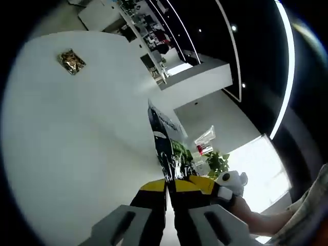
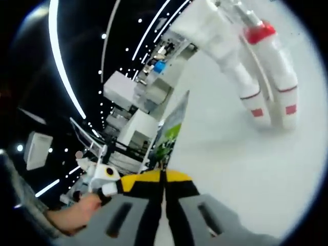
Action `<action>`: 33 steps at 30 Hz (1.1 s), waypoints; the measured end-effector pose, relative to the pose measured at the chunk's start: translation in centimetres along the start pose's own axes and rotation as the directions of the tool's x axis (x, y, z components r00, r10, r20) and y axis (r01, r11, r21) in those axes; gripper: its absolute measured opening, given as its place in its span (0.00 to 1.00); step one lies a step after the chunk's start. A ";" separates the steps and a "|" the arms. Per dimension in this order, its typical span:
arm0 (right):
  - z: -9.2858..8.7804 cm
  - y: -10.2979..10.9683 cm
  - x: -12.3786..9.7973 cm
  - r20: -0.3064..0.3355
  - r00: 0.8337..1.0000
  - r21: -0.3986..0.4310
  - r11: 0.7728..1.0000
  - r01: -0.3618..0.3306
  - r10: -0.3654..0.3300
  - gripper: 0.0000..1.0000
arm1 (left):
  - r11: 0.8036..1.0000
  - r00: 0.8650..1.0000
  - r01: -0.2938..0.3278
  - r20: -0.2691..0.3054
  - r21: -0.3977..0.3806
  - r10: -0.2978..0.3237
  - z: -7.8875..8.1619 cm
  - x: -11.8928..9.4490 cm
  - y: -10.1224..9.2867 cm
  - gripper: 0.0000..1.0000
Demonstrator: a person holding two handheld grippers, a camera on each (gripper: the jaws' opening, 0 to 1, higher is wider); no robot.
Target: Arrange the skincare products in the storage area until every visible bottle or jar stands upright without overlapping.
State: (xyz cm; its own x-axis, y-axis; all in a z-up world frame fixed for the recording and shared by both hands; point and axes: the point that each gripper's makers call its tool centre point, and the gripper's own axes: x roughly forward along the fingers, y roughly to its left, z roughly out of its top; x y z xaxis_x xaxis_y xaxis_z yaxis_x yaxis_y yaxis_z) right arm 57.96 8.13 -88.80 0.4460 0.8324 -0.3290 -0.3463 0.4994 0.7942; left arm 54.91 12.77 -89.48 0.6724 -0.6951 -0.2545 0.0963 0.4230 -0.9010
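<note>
Two white bottles [image 2: 269, 82] with red bands stand close together on the white table [image 2: 241, 169], far up and to the right in the right gripper view. Their long sides run up toward the red cap, so I think they are standing, not lying. The right gripper [image 2: 164, 192] is pressed shut with nothing in it, well away from them, and looks the nearer one. The left gripper [image 1: 169, 192] is shut too, facing a small gold packet [image 1: 71, 61] far off.

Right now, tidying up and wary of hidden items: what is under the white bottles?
The white bottles rest on the bare white table; nothing shows beneath, though their contact patch is covered.
</note>
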 end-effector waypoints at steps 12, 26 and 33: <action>1.4 -4.4 0.8 0.048 0.993 0.041 0.993 0.109 -0.111 0.00 | 0.997 0.998 -0.063 -0.011 0.038 0.063 0.8 4.0 2.0 0.00; 1.7 -7.1 1.4 0.062 0.985 0.128 0.980 0.151 -0.160 0.00 | 0.992 0.993 -0.117 -0.026 0.045 0.119 0.5 6.0 3.5 0.01; 1.9 -7.8 1.4 0.072 0.983 0.160 0.974 0.158 -0.171 0.00 | 0.978 0.981 -0.192 -0.020 0.087 0.195 0.1 5.4 4.4 0.07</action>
State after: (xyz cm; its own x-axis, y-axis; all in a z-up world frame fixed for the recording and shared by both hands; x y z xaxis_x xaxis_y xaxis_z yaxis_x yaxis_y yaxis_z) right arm 62.84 4.93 -94.54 0.5571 0.7149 -0.4225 -0.1348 0.5799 0.8035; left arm 59.02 10.96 -94.78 0.6636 -0.6108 -0.4318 0.0286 0.5975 -0.8013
